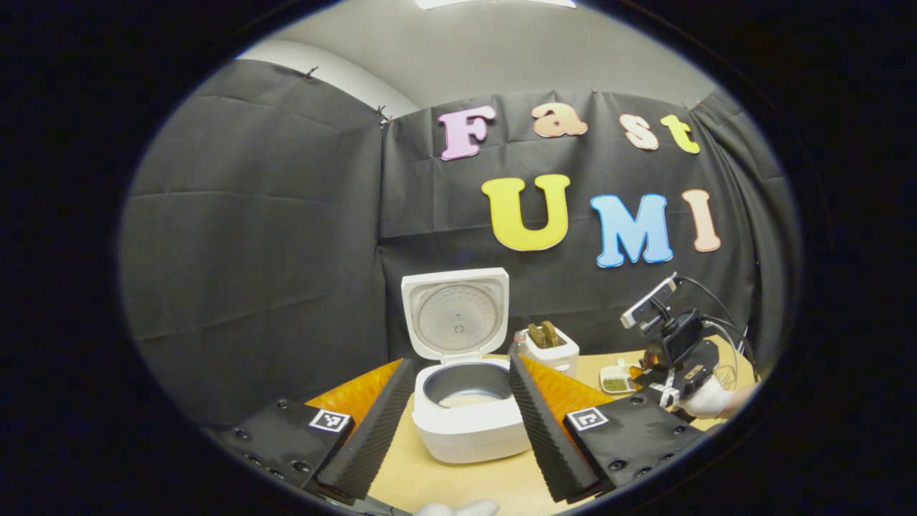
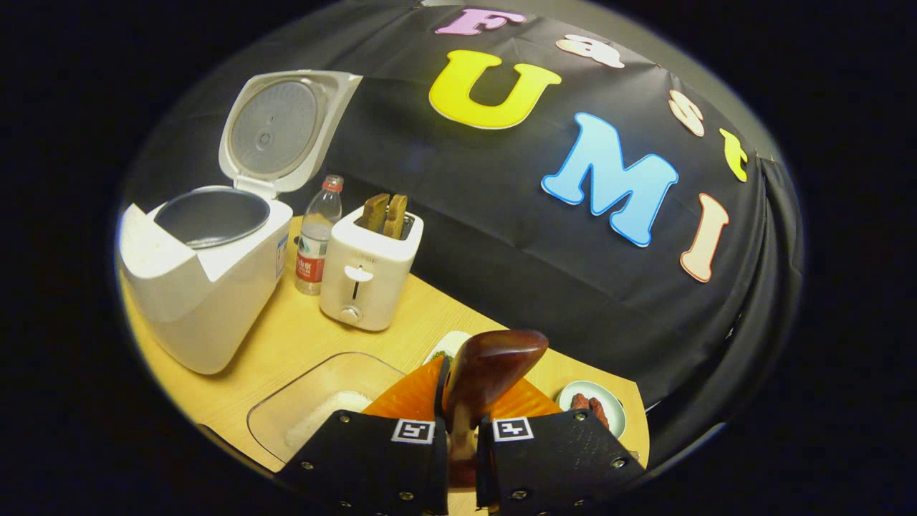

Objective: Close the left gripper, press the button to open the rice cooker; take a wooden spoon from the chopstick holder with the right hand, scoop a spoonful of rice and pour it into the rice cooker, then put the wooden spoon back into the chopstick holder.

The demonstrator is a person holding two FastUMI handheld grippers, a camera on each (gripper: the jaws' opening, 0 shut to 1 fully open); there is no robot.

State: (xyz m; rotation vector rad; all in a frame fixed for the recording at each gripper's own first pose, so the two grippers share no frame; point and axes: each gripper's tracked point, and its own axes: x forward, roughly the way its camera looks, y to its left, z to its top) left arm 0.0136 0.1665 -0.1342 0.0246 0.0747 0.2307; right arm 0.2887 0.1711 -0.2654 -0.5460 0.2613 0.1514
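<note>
Right gripper view: I see wooden spoon point(image 2: 493, 373) clamped in right tongs point(image 2: 462, 430), bowl upward | rice cooker point(image 2: 204, 265) lid up on counter point(image 2: 301, 337), left of toaster point(image 2: 369, 265) | left gripper view: left tongs point(image 1: 458, 408) spread wide, empty, cooker between fingers.

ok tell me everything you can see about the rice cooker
The white plastic rice cooker stands upright on the light wooden table, its hinged lid raised and showing a round grey metal inner plate. The dark grey inner pot sits inside with something pale at its bottom. A label is on the side near the clear plastic bottle, which stands between it and the white toaster. Nothing grips it.
</note>
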